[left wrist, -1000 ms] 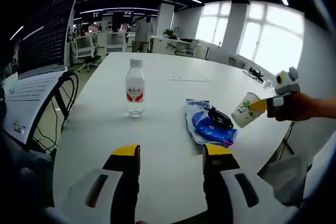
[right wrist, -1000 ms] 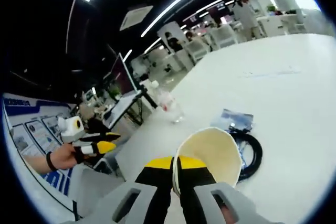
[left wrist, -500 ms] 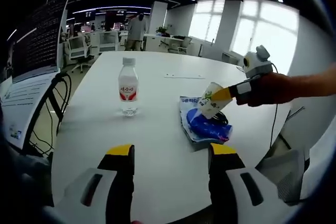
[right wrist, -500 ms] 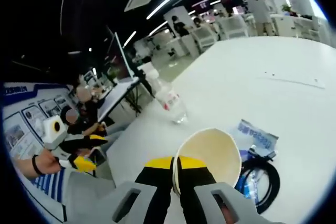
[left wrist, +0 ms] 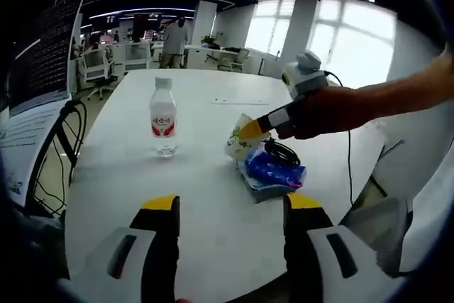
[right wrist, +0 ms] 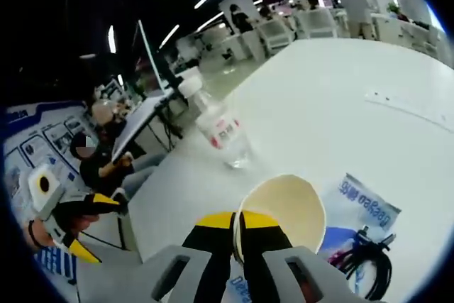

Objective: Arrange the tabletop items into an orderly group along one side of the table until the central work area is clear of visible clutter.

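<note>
The left tool [left wrist: 225, 214] hangs open and empty over the near counter [left wrist: 191, 182]. The right tool [right wrist: 236, 226] pinches the paper cup [right wrist: 281, 207] by its rim, above the blue packet [left wrist: 273, 170], probably to set it nearer the bottle [left wrist: 163, 117] farther left.

The left gripper [left wrist: 226, 207] has two broad pale grey jaws, each capped with a yellow tip over a black inner face and cut with a dark oval slot lower down. The right gripper [right wrist: 237, 228] is built alike: grey jaw bodies with oval slots, black inner faces, yellow tips. The bare forearm [left wrist: 383, 97] behind the right gripper carries no sleeve.
</note>
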Tool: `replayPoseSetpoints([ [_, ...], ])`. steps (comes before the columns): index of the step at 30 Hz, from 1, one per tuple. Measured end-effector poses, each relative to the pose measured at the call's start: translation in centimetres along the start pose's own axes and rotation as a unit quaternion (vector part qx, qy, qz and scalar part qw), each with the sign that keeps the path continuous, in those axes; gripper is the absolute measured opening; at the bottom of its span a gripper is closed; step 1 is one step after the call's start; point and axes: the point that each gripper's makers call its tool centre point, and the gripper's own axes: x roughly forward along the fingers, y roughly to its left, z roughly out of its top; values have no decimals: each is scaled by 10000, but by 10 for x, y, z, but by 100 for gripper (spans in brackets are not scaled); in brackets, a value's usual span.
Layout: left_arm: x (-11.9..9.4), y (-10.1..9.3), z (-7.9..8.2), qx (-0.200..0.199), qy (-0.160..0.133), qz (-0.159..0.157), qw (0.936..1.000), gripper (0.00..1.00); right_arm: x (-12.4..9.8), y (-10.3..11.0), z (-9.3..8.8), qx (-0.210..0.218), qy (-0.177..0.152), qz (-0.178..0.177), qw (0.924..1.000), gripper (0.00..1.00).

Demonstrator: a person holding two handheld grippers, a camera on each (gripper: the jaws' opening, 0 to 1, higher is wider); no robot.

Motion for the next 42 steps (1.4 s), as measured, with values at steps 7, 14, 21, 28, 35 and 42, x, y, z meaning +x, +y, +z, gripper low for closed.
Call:
replayPoseSetpoints([
  [7, 1, -3, -3, 209, 65, -35, 9998, 58, 27, 7, -6, -253, 301, -74, 9992, 0],
  [14, 4, -5, -3, 250, 48, -160, 9995, 58, 59, -2, -3, -978, 687, -217, 9926, 0],
  [21, 8, -8, 2, 235, -25, -222, 9995, 57, 76, 3, 3, -1826, 812, -400, 9790, 0],
  [28, 7, -6, 3, 183, -42, -194, 9996, 57, 92, 0, 7, -2351, 907, -513, 9664, 0],
  [35, 5, -2, 3, 123, -58, -146, 9998, 57, 95, 1, 13, -2590, 909, -600, 9597, 0],
  [42, 4, -1, 0, 119, -21, -144, 9998, 58, 102, -8, 25, -2749, 959, -677, 9543, 0],
])
